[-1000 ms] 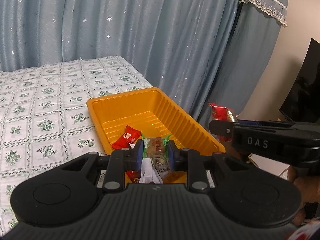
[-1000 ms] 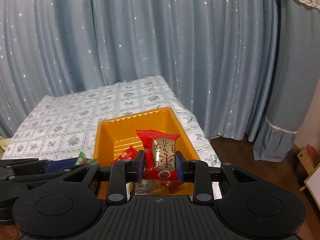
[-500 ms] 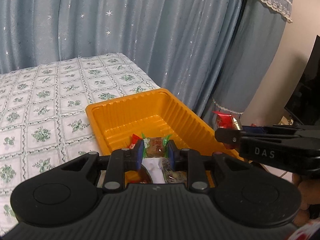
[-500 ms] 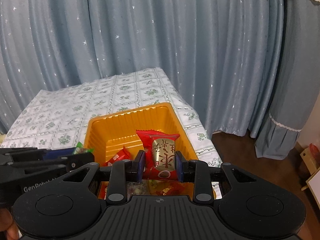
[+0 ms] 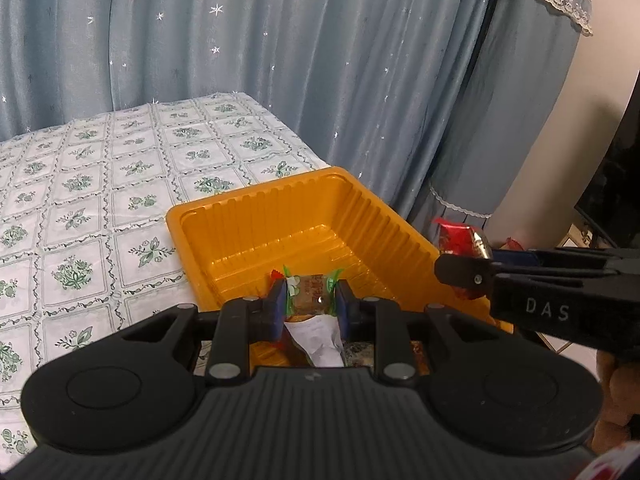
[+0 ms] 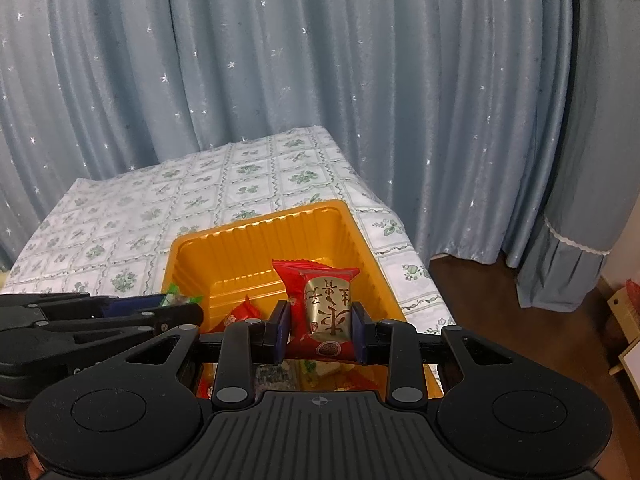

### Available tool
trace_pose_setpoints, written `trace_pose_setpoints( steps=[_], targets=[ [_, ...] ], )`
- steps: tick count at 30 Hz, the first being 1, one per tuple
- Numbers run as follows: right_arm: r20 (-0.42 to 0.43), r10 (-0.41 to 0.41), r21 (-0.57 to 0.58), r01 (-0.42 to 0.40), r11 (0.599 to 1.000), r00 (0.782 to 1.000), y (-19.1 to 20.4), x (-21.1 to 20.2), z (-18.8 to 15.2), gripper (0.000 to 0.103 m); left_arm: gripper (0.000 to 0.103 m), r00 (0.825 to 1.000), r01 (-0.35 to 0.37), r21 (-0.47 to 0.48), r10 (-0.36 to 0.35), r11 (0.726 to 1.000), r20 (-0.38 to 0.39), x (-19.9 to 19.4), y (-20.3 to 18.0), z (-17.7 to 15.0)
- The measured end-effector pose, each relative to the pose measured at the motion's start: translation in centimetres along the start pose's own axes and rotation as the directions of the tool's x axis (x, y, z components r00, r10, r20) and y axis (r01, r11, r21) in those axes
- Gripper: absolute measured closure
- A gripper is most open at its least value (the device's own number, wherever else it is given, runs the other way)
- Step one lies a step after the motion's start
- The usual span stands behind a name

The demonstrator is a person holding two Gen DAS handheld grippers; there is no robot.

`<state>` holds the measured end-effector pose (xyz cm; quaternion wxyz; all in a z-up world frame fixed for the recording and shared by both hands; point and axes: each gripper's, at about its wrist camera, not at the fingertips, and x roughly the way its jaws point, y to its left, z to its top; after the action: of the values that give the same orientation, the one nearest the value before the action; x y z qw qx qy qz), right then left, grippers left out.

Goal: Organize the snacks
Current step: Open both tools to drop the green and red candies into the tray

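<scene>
An orange plastic tray (image 5: 256,216) sits at the table's right edge; it also shows in the right wrist view (image 6: 224,252). My left gripper (image 5: 310,298) is shut on a green-and-brown wrapped snack (image 5: 311,289) above the tray's near end. My right gripper (image 6: 320,326) is shut on a red-and-gold snack packet (image 6: 324,312) above the tray's near right part. In the left wrist view the right gripper (image 5: 464,266) comes in from the right with its red packet (image 5: 460,238). A small red snack (image 6: 240,314) lies in the tray, with several more under the grippers.
The table has a white cloth with green flower squares (image 5: 80,200). Blue starred curtains (image 6: 320,80) hang behind it. Brown floor (image 6: 500,320) lies to the right of the table, with a box (image 6: 628,336) at the far right.
Both grippers have risen and drawn back a little from the tray, each still holding its snack. The tray looks lower and farther in both views.
</scene>
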<state>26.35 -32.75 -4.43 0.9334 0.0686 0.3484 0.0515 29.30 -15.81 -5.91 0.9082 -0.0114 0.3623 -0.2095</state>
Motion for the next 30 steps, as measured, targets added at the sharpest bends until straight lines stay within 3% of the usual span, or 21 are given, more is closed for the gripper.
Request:
trace_pose_setpoints(
  steps=[6,8,9,21,30],
  targets=[
    [-0.008,-0.001,0.003,0.001,1.000,1.000,-0.2,0.4,0.0,0.071,0.078,1.000,0.012,-0.005,-0.012,1.000,0.004,0.7,0.1,0.1],
    [-0.011,-0.001,0.006,0.001,1.000,1.000,-0.2,0.6,-0.1,0.071,0.059,1.000,0.002,-0.015,-0.002,1.000,0.013,0.8,0.1,0.2],
    [-0.013,0.000,0.009,0.000,1.000,1.000,-0.3,0.6,-0.1,0.071,0.057,1.000,0.005,-0.017,-0.004,1.000,0.017,0.8,0.2,0.3],
    [-0.014,0.001,0.023,-0.001,1.000,1.000,-0.5,0.2,-0.3,0.071,0.057,0.998,-0.042,-0.005,0.042,0.999,0.043,-1.8,1.7,0.0],
    [-0.012,0.010,0.029,-0.009,1.000,1.000,0.2,0.6,0.2,0.071,0.051,0.997,-0.068,-0.007,0.068,0.998,0.027,-2.6,2.6,-0.8]
  ],
)
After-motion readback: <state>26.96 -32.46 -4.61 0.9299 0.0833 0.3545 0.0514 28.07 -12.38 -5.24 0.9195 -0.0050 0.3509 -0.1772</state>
